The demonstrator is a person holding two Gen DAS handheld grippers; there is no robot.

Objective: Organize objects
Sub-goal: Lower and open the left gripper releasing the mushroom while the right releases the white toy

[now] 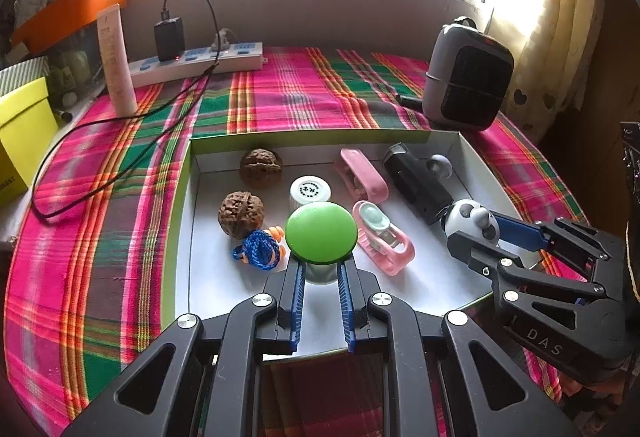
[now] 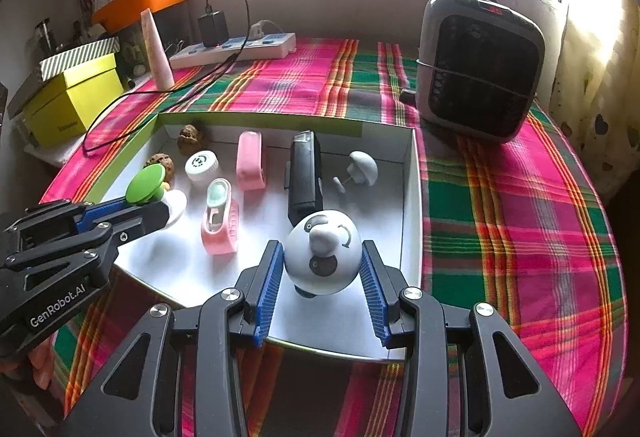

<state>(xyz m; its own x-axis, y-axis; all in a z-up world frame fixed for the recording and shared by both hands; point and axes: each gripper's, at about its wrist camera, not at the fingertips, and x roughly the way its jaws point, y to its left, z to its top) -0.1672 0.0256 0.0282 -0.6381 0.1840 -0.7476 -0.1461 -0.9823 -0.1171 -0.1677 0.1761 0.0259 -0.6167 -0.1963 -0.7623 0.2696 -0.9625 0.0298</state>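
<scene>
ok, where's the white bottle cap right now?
In the left wrist view the white bottle cap sits in the open box, just behind the green-capped mushroom toy, between the walnuts and a pink clip.

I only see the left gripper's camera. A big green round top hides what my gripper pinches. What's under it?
Observer: In the right wrist view, the green mushroom toy has a pale stem under its cap. The left gripper is shut on that stem.
Operator: What's the grey knob behind the black thing?
Observer: It's a grey mushroom toy. It lies on its side, with its stem towards the black device.
Operator: Which way does the panda look?
Observer: The panda ball faces up at the right camera. The right gripper has a blue pad pressed on each side of it.
</scene>
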